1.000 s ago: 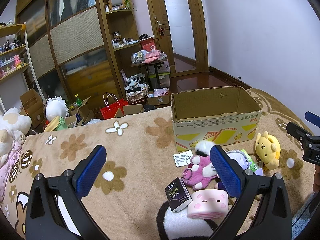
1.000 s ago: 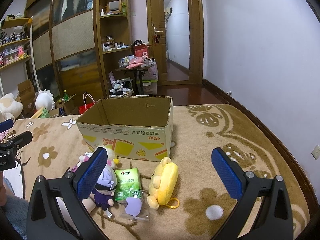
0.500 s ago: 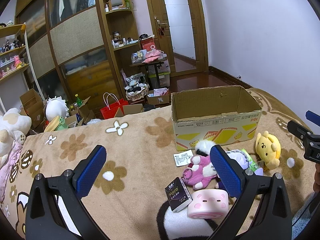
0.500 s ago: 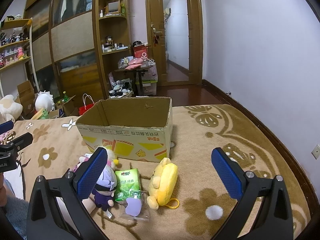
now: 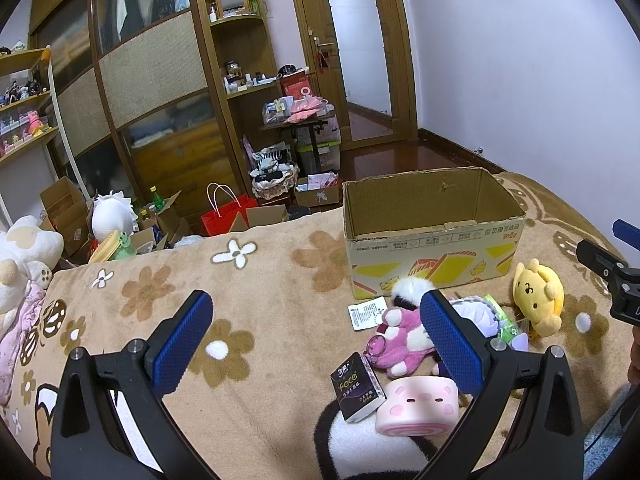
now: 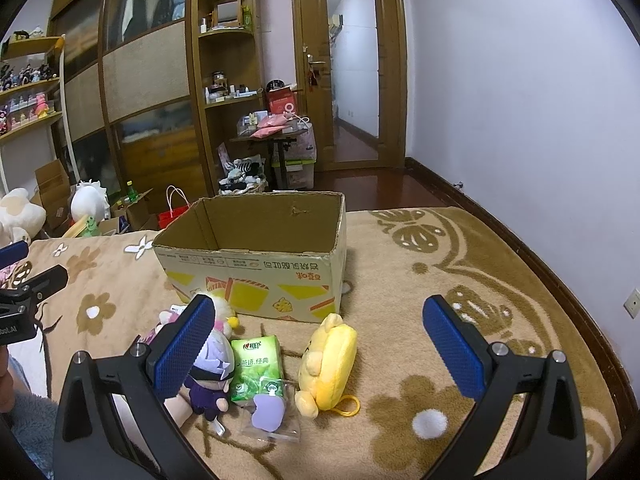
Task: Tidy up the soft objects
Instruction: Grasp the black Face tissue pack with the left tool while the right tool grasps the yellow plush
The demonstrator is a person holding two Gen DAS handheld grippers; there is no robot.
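The right claw [image 6: 318,344] hangs wide open above the yellow plush [image 6: 330,364], just before the cardboard box [image 6: 256,264].

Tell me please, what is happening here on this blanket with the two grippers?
A person holds a gripper in each hand above a flowered blanket. Both the left gripper and the right gripper are open and hold nothing. Small soft things lie in front of an open cardboard box: a yellow plush, a pink plush, a green tissue pack and a pink pig squishy. No toy shows inside the box, though its floor is hidden.
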